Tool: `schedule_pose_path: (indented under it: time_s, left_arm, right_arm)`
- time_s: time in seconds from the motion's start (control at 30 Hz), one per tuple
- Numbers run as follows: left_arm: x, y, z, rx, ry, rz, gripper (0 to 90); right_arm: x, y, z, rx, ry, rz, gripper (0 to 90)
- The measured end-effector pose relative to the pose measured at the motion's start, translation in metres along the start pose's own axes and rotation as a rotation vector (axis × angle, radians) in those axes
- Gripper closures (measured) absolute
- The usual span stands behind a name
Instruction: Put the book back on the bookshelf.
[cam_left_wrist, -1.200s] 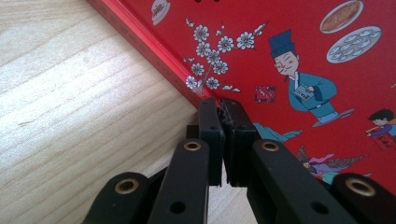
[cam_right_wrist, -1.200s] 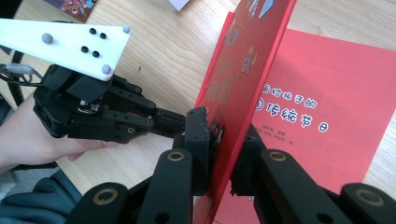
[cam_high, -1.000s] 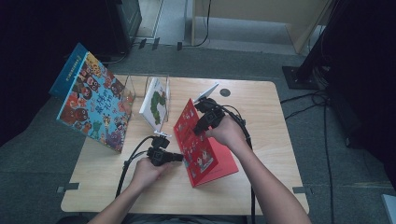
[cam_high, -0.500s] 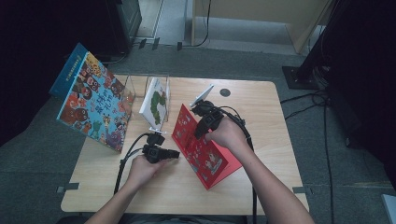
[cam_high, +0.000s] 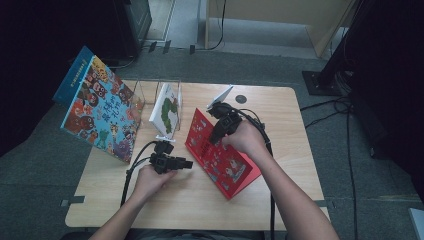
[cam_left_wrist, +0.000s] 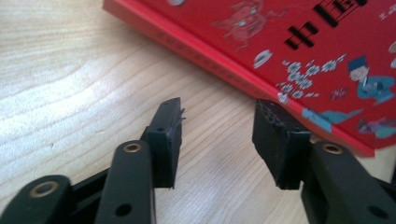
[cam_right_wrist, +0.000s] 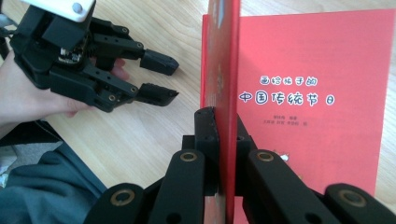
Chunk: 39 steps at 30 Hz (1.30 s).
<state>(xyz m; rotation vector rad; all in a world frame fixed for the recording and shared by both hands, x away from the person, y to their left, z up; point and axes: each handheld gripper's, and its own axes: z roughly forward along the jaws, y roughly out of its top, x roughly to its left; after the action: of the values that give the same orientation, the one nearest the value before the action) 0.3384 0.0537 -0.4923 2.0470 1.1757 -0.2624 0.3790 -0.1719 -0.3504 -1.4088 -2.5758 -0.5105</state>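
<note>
A red picture book (cam_high: 225, 167) lies open on the wooden table (cam_high: 280, 130). My right gripper (cam_high: 218, 131) is shut on its lifted front cover. In the right gripper view the cover (cam_right_wrist: 224, 56) stands edge-on between the pads of my right gripper (cam_right_wrist: 224, 119), beside the red title page (cam_right_wrist: 308, 93). My left gripper (cam_high: 189, 163) rests low on the table just left of the book. Its jaws have just been opening, and my left gripper (cam_left_wrist: 218, 109) now stands open with only bare wood between its pads. The book's red edge (cam_left_wrist: 243, 56) lies just ahead. The left gripper (cam_right_wrist: 166, 80) also appears in the right gripper view.
A large colourful book (cam_high: 100, 112) leans at the table's left edge. A clear stand (cam_high: 172, 85) holds a white and green book (cam_high: 167, 107) behind the left hand. A small dark disc (cam_high: 241, 99) sits at the back. Cables trail off the near edge.
The left gripper's jaws have opened and stand clear of the book's edge. The right gripper has raised the red cover, and the book has shifted a little toward the near right.
</note>
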Motion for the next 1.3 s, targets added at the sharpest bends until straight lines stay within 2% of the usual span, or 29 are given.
schedule_pose_path:
  time_s: [0.23,0.5,0.63,0.9,0.97,1.07,1.2,1.23,1.27,1.3]
  left_arm:
    - [0.001,0.003,-0.003,-0.040,-0.032,-0.014,45.3]
    - [-0.007,0.011,-0.013,-0.094,-0.075,0.010,39.8]
    - [-0.012,0.016,-0.015,-0.109,-0.091,0.019,38.5]
    - [-0.017,0.025,-0.017,-0.138,-0.125,0.029,34.6]
    - [-0.017,0.026,-0.017,-0.147,-0.138,0.012,34.1]
    - [-0.016,0.029,-0.017,-0.129,-0.163,-0.008,30.5]
    - [-0.019,0.031,-0.020,-0.126,-0.159,0.019,30.1]
    - [-0.019,0.032,-0.021,-0.126,-0.177,0.013,29.1]
    - [-0.019,0.033,-0.022,-0.124,-0.214,0.001,26.9]
    - [-0.018,0.034,-0.023,-0.132,-0.229,0.001,24.5]
  right_arm:
    - [-0.004,-0.001,-0.023,-0.015,0.016,-0.005,88.2]
    - [0.003,-0.002,-0.039,-0.029,0.017,-0.041,88.1]
    - [0.005,-0.004,-0.046,-0.038,0.034,-0.050,88.2]
    - [0.007,-0.008,-0.056,-0.074,0.104,-0.070,88.1]
    - [0.006,-0.009,-0.058,-0.080,0.114,-0.072,87.9]
    - [0.002,-0.012,-0.057,-0.090,0.144,-0.082,87.6]
    - [-0.003,-0.019,-0.057,-0.116,0.195,-0.104,86.8]
    - [-0.005,-0.021,-0.057,-0.123,0.205,-0.108,86.6]
    - [-0.006,-0.023,-0.057,-0.131,0.217,-0.112,86.6]
    - [-0.007,-0.027,-0.057,-0.139,0.237,-0.118,86.3]
